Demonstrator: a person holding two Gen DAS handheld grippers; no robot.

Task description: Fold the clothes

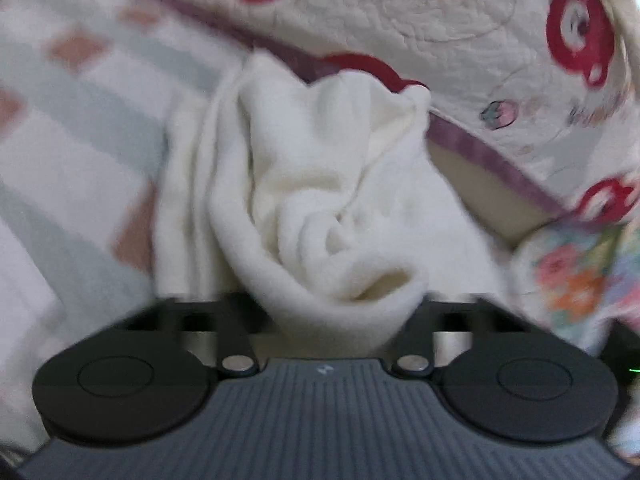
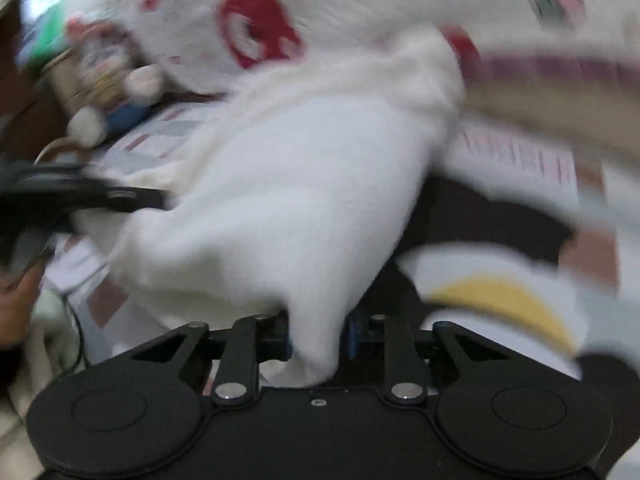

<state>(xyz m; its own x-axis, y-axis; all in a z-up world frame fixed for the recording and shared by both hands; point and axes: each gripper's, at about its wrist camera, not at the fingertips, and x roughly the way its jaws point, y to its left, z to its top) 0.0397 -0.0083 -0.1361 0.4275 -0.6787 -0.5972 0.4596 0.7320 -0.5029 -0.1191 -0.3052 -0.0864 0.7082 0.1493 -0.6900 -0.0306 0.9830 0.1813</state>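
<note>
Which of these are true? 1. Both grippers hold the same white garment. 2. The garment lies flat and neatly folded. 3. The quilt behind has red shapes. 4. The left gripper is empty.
1. True: the left gripper and right gripper each pinch the white garment.
2. False: it is bunched and lifted.
3. True: the quilt shows red shapes.
4. False: it grips the garment.

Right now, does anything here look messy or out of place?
Only the white fleece garment: it is bunched and twisted, not flat, pinched in both the left tongs and right tongs. Nothing looks spilled or torn, though both views are blurred.
</note>
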